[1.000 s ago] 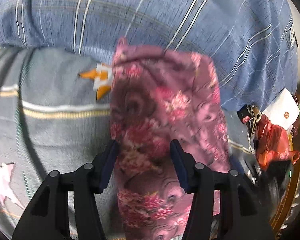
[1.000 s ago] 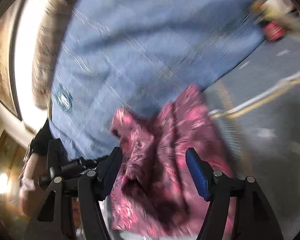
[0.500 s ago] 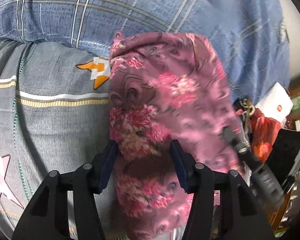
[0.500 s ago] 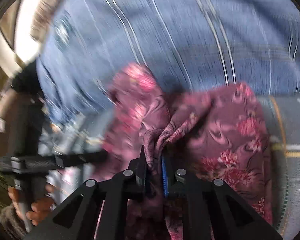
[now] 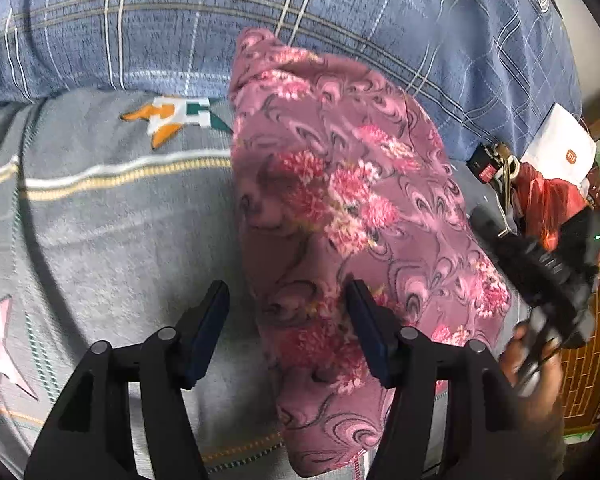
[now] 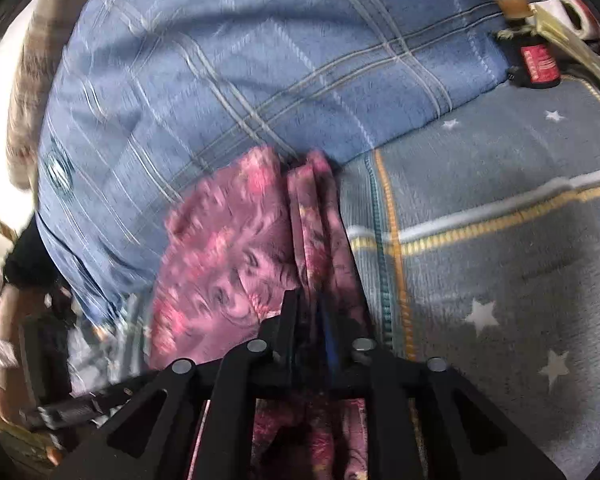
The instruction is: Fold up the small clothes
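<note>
Item: pink floral garment (image 5: 340, 208), small, lying on the grey striped bedcover (image 5: 100, 216) with its far end against the edge of the blue plaid quilt (image 5: 340, 20). Tools: right gripper (image 6: 310, 312) pinched tight on a bunched fold of the cloth; left gripper (image 5: 286, 312) jaws wide apart, straddling the near end of the garment and gripping nothing. Step, as judged: a fold in progress; next move likely calls for carrying the pinched edge across and laying it flat, the left gripper steadying the cloth.
</note>
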Motion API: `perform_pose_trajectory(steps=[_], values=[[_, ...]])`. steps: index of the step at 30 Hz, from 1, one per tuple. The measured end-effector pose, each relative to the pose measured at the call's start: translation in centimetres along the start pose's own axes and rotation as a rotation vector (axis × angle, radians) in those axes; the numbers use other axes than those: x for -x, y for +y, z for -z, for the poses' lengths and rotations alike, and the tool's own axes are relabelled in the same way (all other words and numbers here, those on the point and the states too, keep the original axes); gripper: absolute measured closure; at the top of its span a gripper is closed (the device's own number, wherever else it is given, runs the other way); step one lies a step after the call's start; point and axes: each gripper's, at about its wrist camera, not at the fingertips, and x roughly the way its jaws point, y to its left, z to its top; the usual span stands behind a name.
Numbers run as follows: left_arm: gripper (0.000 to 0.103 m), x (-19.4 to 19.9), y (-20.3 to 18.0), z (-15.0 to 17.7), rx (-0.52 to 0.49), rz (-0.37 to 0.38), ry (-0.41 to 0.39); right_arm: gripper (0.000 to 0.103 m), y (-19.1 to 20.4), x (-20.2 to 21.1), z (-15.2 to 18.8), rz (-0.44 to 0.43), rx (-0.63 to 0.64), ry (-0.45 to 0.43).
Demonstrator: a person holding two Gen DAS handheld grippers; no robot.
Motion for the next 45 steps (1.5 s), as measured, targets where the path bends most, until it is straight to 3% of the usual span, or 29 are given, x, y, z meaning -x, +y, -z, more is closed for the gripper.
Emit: perform_pose_trajectory(steps=[2, 4, 6, 8, 9, 10, 11, 13, 15, 19, 20, 23, 24, 25, 27, 28, 29, 30, 31, 32, 33, 35, 36, 38, 41, 43, 45], values=[[0.043, 0.2, -0.2, -0.2, -0.012, -0.030, -0.018, 0.082, 0.8, 1.1, -1.0, -0.040, 0.010, -0.063], [0.043, 0.2, -0.5, 0.0, -0.020, -0.048, -0.024, 0.057, 1.9, 0.7, -1.9, -0.083, 0.020, -0.056], [0.043, -0.1, -0.5, 0.1, -0.028, -0.055, -0.023, 0.054, 3.1, -0.5, -2.4, -0.074, 0.059, -0.033], [0.043, -0.3, -0.6, 0.0, -0.030, -0.062, -0.025, 0.054, 4.3, -3.1, -2.5, -0.008, 0.087, 0.021], [0.043, -0.6, -1.3, -0.2, -0.032, -0.067, -0.025, 0.061, 4.5, -4.3, -2.5, 0.022, 0.084, 0.063], [0.043, -0.6, -1.5, -0.3, -0.035, -0.070, -0.025, 0.097, 4.7, -5.0, -2.8, 0.014, 0.081, 0.097], [0.043, -0.7, -1.8, -0.3, -0.042, -0.071, -0.028, 0.096, 4.9, -5.1, -3.0, -0.007, 0.087, 0.101], [0.043, -0.6, -1.9, -0.2, -0.050, -0.076, -0.036, 0.098, 5.8, -4.0, -3.4, -0.023, 0.134, 0.027], [0.041, -0.5, -1.7, 0.0, -0.052, -0.081, -0.037, 0.101, 5.5, -3.4, -4.1, 0.021, 0.140, -0.032], [0.041, -0.3, -1.5, 0.1, -0.056, -0.087, -0.035, 0.102, 2.1, -5.7, -4.5, 0.173, 0.049, 0.078], [0.041, -0.2, -1.5, 0.1, -0.059, -0.091, -0.036, 0.100, 1.8, -5.4, -4.3, 0.159, 0.045, 0.069], [0.041, 0.0, -1.5, 0.3, -0.053, -0.096, -0.033, 0.093, 2.3, -2.7, -3.0, -0.007, 0.044, 0.053], [0.041, 0.1, -1.5, 0.4, -0.050, -0.097, -0.032, 0.084, 2.6, -1.9, -2.4, -0.046, 0.054, 0.060], [0.041, 0.1, -1.4, 0.5, -0.046, -0.096, -0.033, 0.069, 3.1, -1.0, -1.6, -0.066, 0.077, 0.068], [0.040, 0.8, -1.0, 1.1, -0.033, -0.085, -0.037, 0.048, 3.5, 0.1, 0.0, -0.044, 0.114, 0.079], [0.040, 1.1, -0.8, 1.4, -0.025, -0.081, -0.038, 0.048, 3.7, 0.5, 0.8, -0.031, 0.133, 0.085], [0.039, 1.3, -0.5, 1.7, -0.017, -0.081, -0.036, 0.049, 4.0, 0.5, 1.8, -0.022, 0.163, 0.089], [0.039, 1.4, -0.3, 2.0, -0.010, -0.080, -0.031, 0.068, 4.3, 0.5, 2.8, 0.004, 0.207, 0.106], [0.039, 1.5, -0.1, 2.2, -0.006, -0.076, -0.025, 0.094, 4.7, 0.6, 3.4, 0.023, 0.260, 0.118], [0.037, 1.6, 0.0, 2.5, -0.006, -0.073, -0.023, 0.096, 5.3, 1.1, 3.7, 0.028, 0.330, 0.121], [0.032, 1.6, 0.0, 2.7, -0.005, -0.078, -0.023, 0.096, 5.5, 2.1, 3.8, 0.038, 0.357, 0.072], [0.031, 1.2, 0.0, 3.2, -0.007, -0.093, -0.003, 0.096, 5.4, 2.7, 3.3, 0.042, 0.339, 0.009], [0.031, 1.0, 0.1, 3.5, -0.007, -0.091, 0.020, 0.095, 4.6, 1.9, 3.0, 0.070, 0.308, 0.039], [0.031, 1.4, 0.3, 4.2, -0.012, -0.088, 0.030, 0.094, 3.2, 0.9, 2.6, 0.106, 0.251, 0.107], [0.031, 1.8, 0.6, 4.9, -0.010, -0.089, 0.024, 0.082, 2.4, 3.8, 3.2, 0.031, 0.176, 0.040], [0.031, 1.5, 0.7, 5.2, 0.009, -0.078, 0.038, 0.061, 1.7, 5.1, 4.1, -0.028, 0.137, 0.043], [0.031, 1.1, 0.6, 5.4, 0.026, -0.074, 0.051, 0.054, 1.5, 5.1, 5.6, -0.015, 0.145, 0.081]])
